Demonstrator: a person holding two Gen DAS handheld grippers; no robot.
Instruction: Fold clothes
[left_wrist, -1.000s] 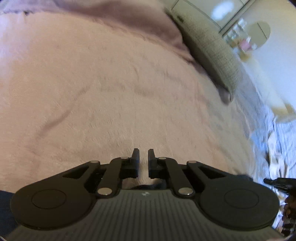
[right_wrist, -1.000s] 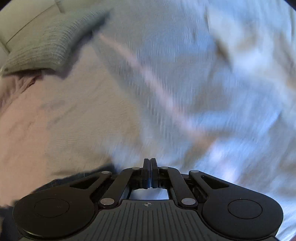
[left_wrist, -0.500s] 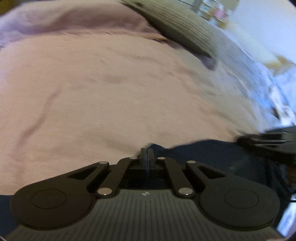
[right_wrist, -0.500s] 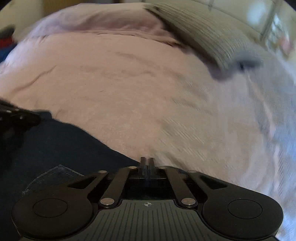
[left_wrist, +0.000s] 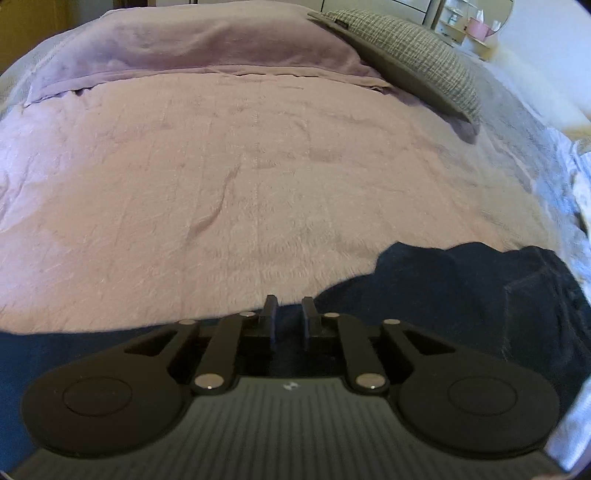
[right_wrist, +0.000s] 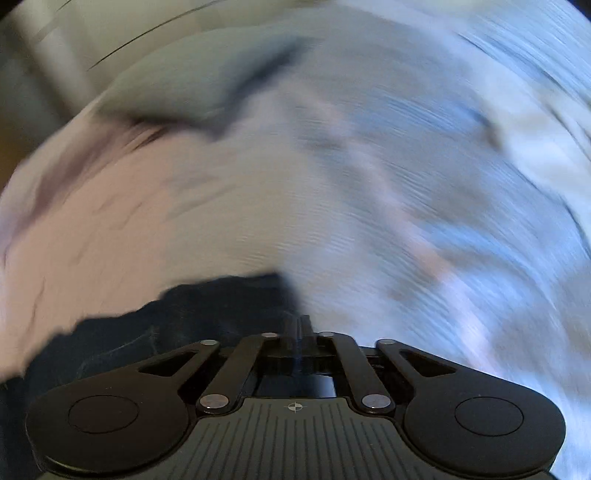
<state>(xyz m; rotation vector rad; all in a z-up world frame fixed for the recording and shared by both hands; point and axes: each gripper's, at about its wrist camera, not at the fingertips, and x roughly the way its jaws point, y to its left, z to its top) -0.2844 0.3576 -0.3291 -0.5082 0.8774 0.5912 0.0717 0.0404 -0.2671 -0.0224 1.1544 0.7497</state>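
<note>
The left claw (left_wrist: 289, 310) stands open, its fingers apart with nothing between them, above the near edge of a dark navy garment (left_wrist: 443, 295) that spreads toward 4 o'clock on the bed's pink blanket (left_wrist: 240, 177). A grey pillow (left_wrist: 413, 55) lies at 1 o'clock. The right claw (right_wrist: 300, 328) is closed, fingers pressed together at the garment's (right_wrist: 207, 317) edge; whether it pinches cloth I cannot tell. Pale blue bedding (right_wrist: 443, 184) beyond is blurred.
</note>
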